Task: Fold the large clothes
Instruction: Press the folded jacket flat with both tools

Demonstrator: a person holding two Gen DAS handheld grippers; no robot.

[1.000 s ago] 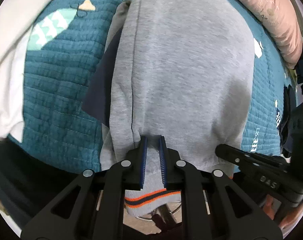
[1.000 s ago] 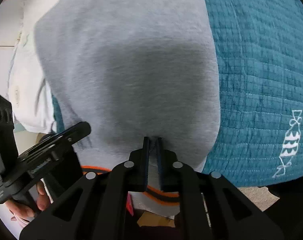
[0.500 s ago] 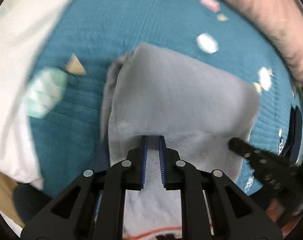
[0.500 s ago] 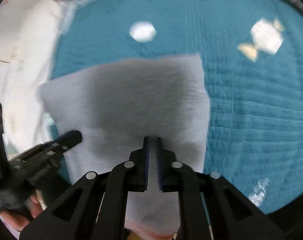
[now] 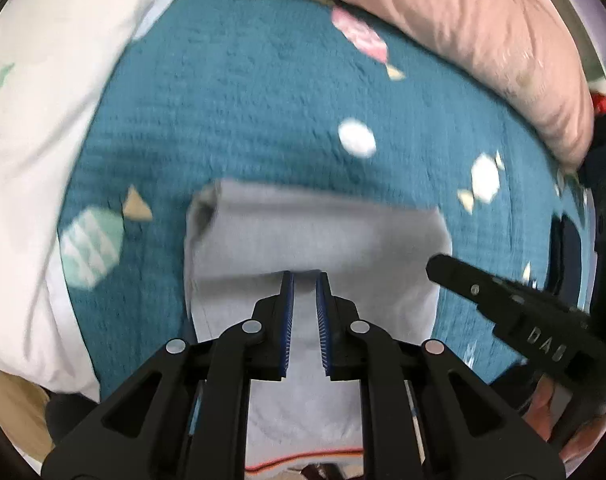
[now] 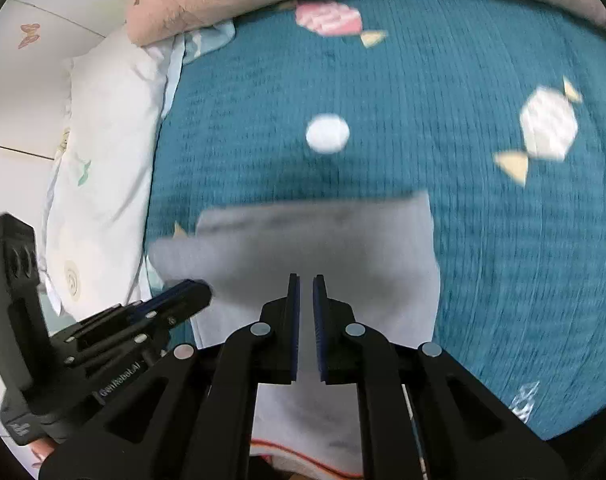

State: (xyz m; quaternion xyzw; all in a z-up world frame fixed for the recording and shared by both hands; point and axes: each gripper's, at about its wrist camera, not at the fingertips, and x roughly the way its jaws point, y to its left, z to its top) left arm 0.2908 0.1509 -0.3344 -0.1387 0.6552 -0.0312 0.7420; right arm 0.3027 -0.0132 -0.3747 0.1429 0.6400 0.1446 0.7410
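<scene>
While both grippers pinch grey garment (image 5: 319,236), teal candy-print quilt (image 5: 243,112), pink duvet (image 5: 483,28), white pillow (image 6: 103,168)

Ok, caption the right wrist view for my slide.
Right gripper pinching a grey garment above a teal quilt, left gripper alongside.

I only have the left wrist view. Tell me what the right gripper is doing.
Observer: The right gripper is shut on the grey garment, with cloth pinched between its pads.
Operator: Check below it.
Observer: An orange-striped hem shows under its fingers.
Operator: Report what's beyond the pillow.
Observer: A white tiled wall with a butterfly sticker.
</scene>
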